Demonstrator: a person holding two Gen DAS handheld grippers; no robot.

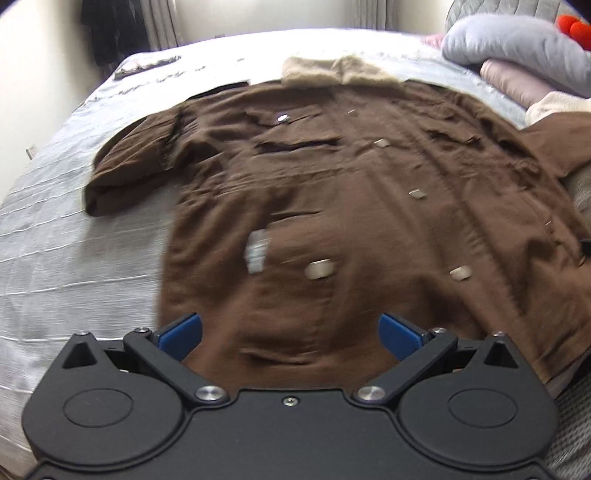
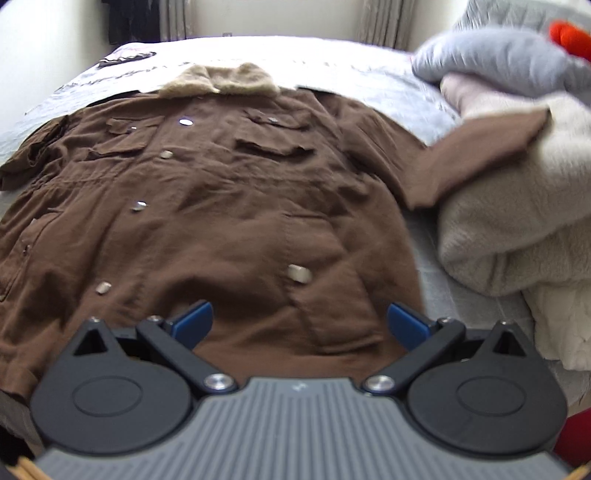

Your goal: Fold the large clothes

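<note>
The left gripper has its two blue fingers spread wide apart, and nothing is between them. It hangs over the lower hem part of the brown coat; whether the fingertips touch the cloth I cannot tell, because the picture is blurred there. The right gripper is also wide open and holds nothing. It is above the bottom part of the same coat, more to the coat's other side.

The coat lies flat with its front up on the bed, which has a pale grey cover. Its beige furry collar points to the far end of the bed. Metal buttons run down the front, and flap pockets sit on the chest. One sleeve is bent and lies on the bed cover. The other sleeve lies up against a cream fluffy blanket at the side.

Behind the blanket there is a pile with a grey cushion and something pink; a red-orange thing is cut off by the picture edge. The coat's hem is hidden under both gripper bodies. A dark flat object at the far corner of the bed is too small to identify.
</note>
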